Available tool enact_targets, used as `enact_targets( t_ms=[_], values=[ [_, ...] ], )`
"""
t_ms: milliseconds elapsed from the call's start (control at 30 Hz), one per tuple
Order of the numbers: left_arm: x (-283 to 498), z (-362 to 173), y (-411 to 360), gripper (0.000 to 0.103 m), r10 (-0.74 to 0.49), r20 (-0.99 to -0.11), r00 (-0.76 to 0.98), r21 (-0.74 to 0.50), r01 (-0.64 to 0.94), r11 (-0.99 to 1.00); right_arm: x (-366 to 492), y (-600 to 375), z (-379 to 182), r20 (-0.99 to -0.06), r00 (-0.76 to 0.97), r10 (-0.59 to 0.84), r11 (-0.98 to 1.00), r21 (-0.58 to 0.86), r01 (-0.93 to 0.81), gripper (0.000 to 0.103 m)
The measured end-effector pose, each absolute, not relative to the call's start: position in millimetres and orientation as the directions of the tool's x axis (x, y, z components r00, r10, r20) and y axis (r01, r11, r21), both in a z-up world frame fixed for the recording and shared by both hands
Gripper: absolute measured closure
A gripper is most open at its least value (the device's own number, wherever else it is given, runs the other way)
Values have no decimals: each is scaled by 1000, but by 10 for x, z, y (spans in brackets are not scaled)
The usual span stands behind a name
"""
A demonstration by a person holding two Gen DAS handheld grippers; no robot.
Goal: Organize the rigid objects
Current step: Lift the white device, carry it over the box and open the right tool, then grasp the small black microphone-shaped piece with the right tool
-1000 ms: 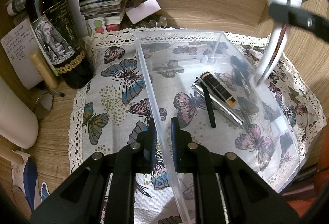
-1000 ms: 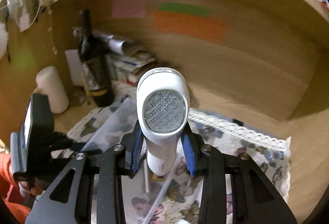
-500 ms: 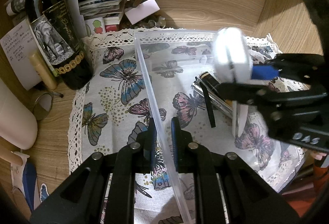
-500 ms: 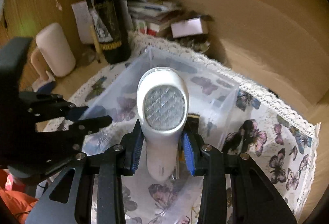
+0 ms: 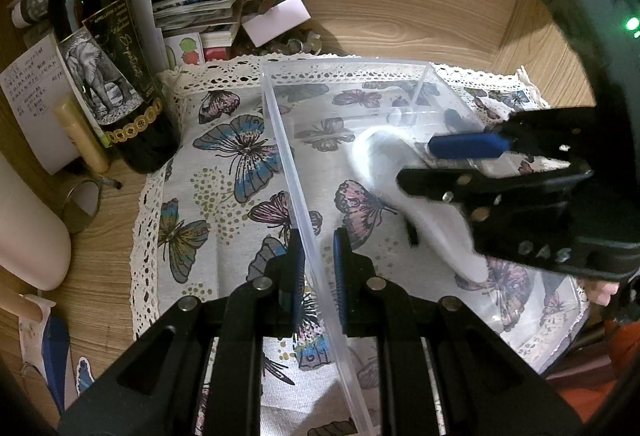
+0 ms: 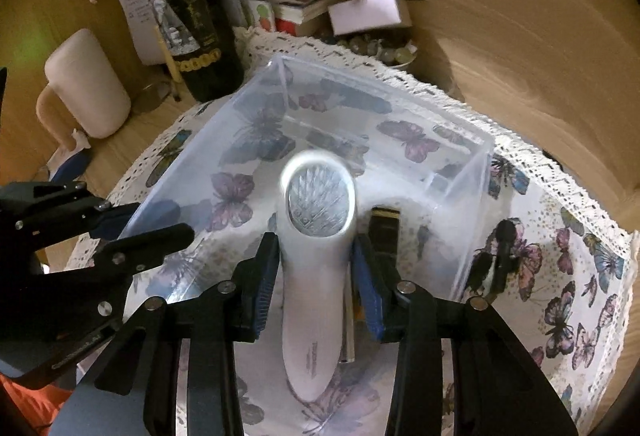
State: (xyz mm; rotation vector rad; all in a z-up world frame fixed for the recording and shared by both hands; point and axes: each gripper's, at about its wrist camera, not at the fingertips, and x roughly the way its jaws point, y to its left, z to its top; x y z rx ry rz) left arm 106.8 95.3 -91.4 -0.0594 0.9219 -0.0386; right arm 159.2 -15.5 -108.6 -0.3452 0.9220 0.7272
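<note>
Left hand-held gripper [image 5: 316,268] clamps the clear box [image 5: 280,123] by its side wall. Right hand-held gripper [image 6: 314,276] grips the white device [image 6: 316,268], low inside the box beside a black case [image 6: 385,232].

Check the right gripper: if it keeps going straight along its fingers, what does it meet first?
Likely the floor of the clear bin: the right gripper points down into it, white device leading. The far wall is next; depth is unclear.
</note>
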Motion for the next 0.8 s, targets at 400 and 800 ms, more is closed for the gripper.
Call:
enact_targets(
  t_ms=[400,800],
  values=[
    [1074,-911,938,89,-49,-796,603,-59,4,998,1583,-603,-604,-719,550,426,780,-16,-625,63],
    [1085,-910,911,89,-31,-804,593,-39,-2,999,1802,-1221,-702,-735,598,319,875,-14,-484,53]
  ],
)
